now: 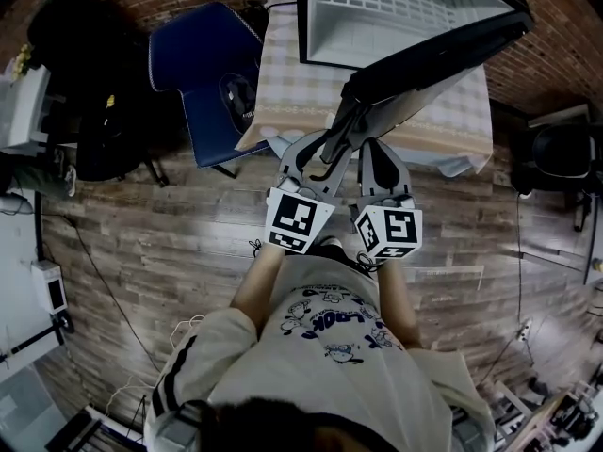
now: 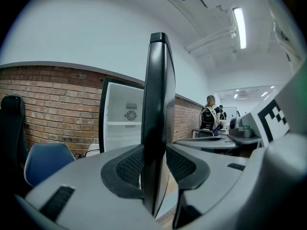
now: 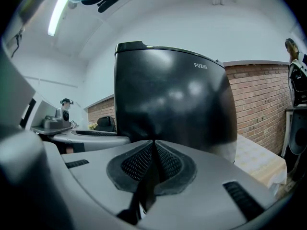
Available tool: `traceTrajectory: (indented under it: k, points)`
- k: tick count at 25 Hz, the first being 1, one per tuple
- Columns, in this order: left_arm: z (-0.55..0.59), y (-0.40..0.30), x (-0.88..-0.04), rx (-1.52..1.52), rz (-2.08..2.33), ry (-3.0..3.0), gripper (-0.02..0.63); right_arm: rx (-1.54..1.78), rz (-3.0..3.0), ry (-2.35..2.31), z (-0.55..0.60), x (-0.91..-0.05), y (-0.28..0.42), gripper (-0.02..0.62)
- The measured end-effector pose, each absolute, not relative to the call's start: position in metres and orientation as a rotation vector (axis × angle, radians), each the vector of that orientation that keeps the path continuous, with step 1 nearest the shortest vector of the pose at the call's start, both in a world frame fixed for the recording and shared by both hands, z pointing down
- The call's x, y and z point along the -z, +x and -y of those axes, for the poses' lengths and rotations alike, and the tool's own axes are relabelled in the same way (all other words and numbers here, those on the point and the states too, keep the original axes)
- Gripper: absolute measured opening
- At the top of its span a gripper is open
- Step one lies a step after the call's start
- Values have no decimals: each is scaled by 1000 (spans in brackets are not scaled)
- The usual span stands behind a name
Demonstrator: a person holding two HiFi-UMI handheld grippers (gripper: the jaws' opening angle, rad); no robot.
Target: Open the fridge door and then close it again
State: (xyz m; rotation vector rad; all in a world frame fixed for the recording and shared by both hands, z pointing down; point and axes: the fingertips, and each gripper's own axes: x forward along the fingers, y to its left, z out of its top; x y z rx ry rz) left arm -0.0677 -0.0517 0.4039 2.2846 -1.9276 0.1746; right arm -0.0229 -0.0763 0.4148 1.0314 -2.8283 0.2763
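Because the fridge stands on the cloth-covered counter at the top of the head view, treat it as something that may shift if you shove it hard. Its door is swung well out, a dark band running from the upper right down toward the centre of that frame.

Your left tongs stand apart astride the door's free edge, with a pad close to each face. I can't see a firm pinch, so I judge them loose around it. Your right tongs are closed on nothing, their tips just before the door's glossy outer face, which fills the middle of the right gripper view.

The door looks like a stiff slab that should swing easily on its hinge. Its finish is smooth and probably slippery under the pads. The free edge, far from the hinge, is the best place to take hold. For closing, a flat push on the outer face near that edge likely serves better than a pinch.
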Motion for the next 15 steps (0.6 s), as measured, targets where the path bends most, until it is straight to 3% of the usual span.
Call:
traceTrajectory:
  k: [15]
  points:
    - [91, -133, -402, -151, 1906, 2310, 160, -293, 2826, 1046, 111, -416, -78, 32]
